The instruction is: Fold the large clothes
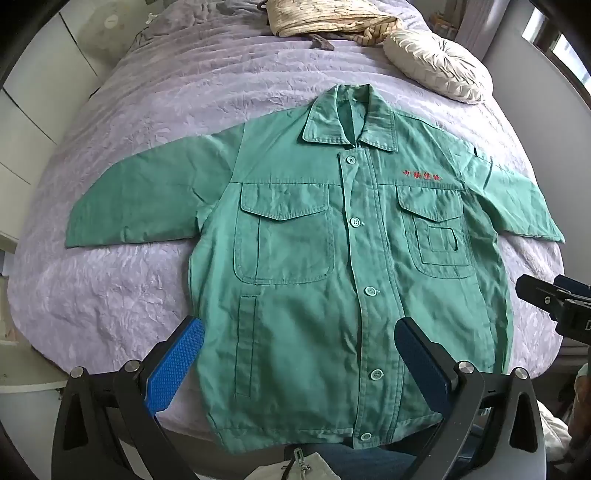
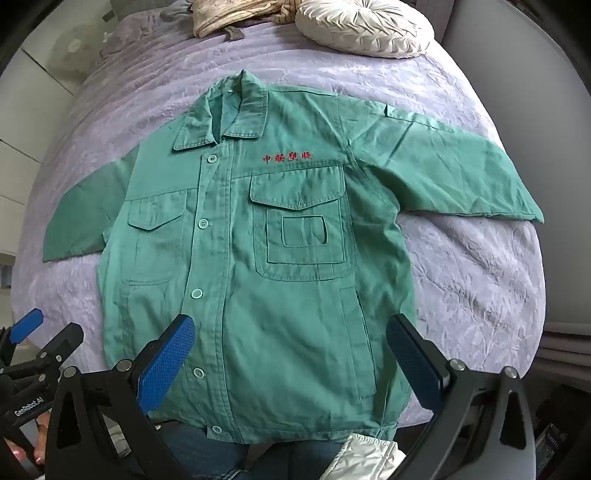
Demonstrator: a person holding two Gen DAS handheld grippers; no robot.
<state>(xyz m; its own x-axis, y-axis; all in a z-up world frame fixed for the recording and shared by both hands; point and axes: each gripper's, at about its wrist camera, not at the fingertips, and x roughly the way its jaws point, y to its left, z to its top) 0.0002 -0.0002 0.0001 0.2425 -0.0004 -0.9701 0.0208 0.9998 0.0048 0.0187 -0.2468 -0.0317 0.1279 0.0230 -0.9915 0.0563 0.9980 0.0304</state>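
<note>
A green work jacket (image 1: 306, 258) (image 2: 258, 258) lies flat and buttoned on a lilac bedspread, collar toward the far side, both sleeves spread out sideways. Red embroidered characters (image 2: 287, 157) sit above one chest pocket. My left gripper (image 1: 297, 354) hangs open above the jacket's lower half, blue pads wide apart, nothing between them. My right gripper (image 2: 290, 349) hovers open above the hem area on the other side of the button row, likewise holding nothing. Each gripper shows at the edge of the other's view: the right gripper (image 1: 554, 302), the left gripper (image 2: 33, 339).
The lilac bedspread (image 1: 129, 295) (image 2: 472, 266) covers the whole bed. A round cream cushion (image 1: 436, 68) (image 2: 364, 26) and a beige crumpled cloth (image 1: 325, 18) lie near the far end. White cabinets (image 1: 33, 110) stand to the left. A person's jeans (image 2: 207, 454) show below the hem.
</note>
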